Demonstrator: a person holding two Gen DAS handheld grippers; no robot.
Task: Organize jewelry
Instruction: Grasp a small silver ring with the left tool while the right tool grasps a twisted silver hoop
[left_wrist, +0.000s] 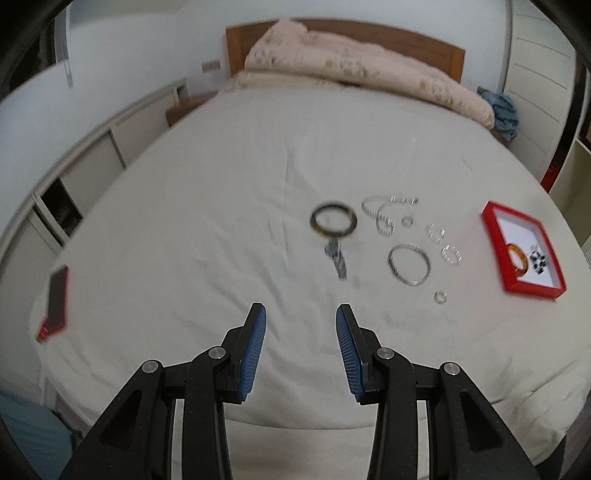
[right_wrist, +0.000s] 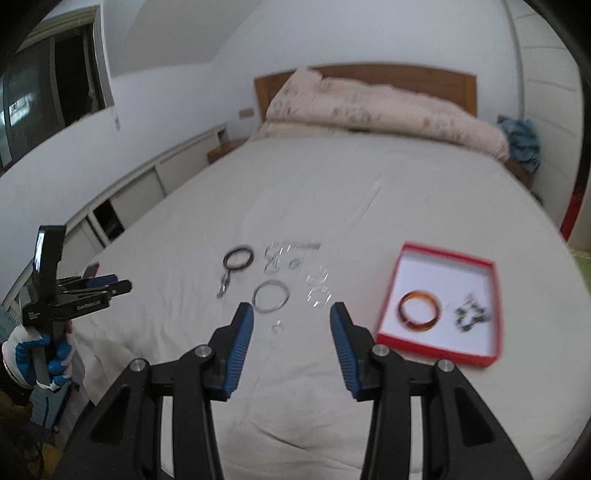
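Both claws, left claw (left_wrist: 300, 325) and right claw (right_wrist: 291, 321), are held spread and empty above the cream-sheeted bed (left_wrist: 207, 229). An amber bangle (right_wrist: 419, 309) and dark beaded piece (right_wrist: 471, 316) are already placed in the red shallow cardboard box (right_wrist: 436, 356); a dark bangle (left_wrist: 333, 223), silver bangle (left_wrist: 409, 264) and small clear rings (left_wrist: 440, 297) are left loose on the sheet.

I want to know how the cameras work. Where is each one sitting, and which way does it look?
Left wrist: sits on the left gripper, looks along the bed toward the headboard; only its open fingers show.
Right wrist: sits on the right gripper, faces likewise; its open fingers, the left gripper and a gloved hand show.
Shared: dark bangle, red box.
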